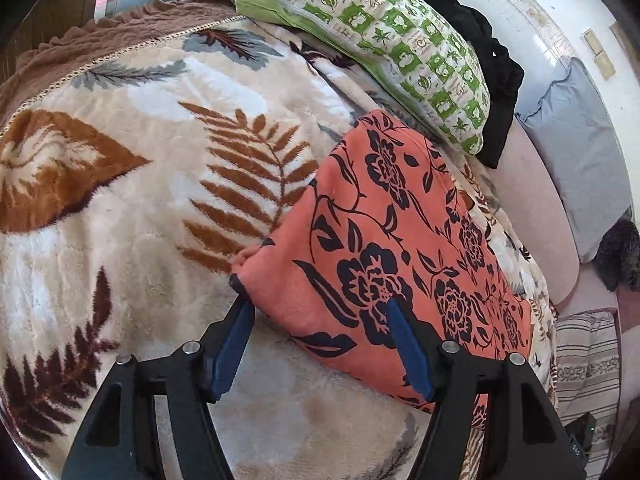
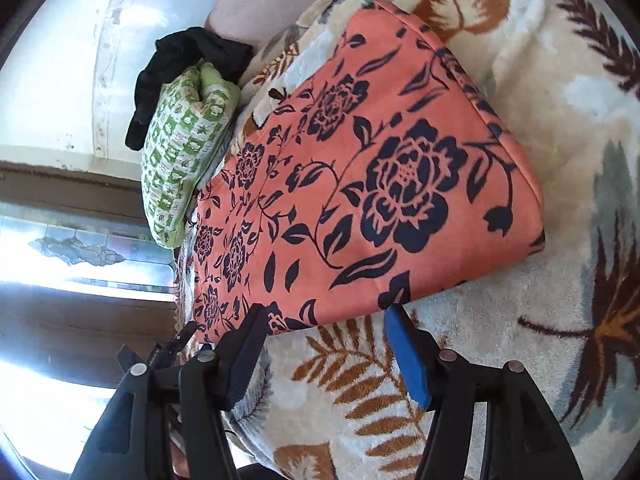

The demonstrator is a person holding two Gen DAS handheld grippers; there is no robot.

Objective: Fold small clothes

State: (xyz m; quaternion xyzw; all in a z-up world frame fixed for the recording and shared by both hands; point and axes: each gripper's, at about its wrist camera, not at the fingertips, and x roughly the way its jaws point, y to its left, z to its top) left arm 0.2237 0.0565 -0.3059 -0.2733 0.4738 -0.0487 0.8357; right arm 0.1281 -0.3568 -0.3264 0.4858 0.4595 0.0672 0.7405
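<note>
On the bed, spread over a plush leaf-patterned blanket (image 1: 140,184), lies a coral-orange garment (image 1: 400,248) printed with dark navy roses and trailing leaves; it is folded into a flat, thick slab with rounded, doubled edges. From the left wrist view, the left hand-held gripper (image 1: 320,312) is released, its blue-padded fingers spread wide: one tip sits at the garment's near corner, the other rests over the printed cloth, and nothing is pinched between them. From the right wrist view, the right hand-held gripper (image 2: 326,320) is likewise released, its two tips just at the garment's near edge (image 2: 360,184), straddling it without clamping. A green-and-white patterned pillow (image 1: 372,44) lies beyond the garment with a black cloth (image 1: 488,72) draped behind it. Only the left view shows the brown ruffled bedcover (image 1: 80,40), a grey pillow (image 1: 580,148) and a striped cloth (image 1: 588,364); only the right view shows the bright glass door (image 2: 80,248) beside the bed.
</note>
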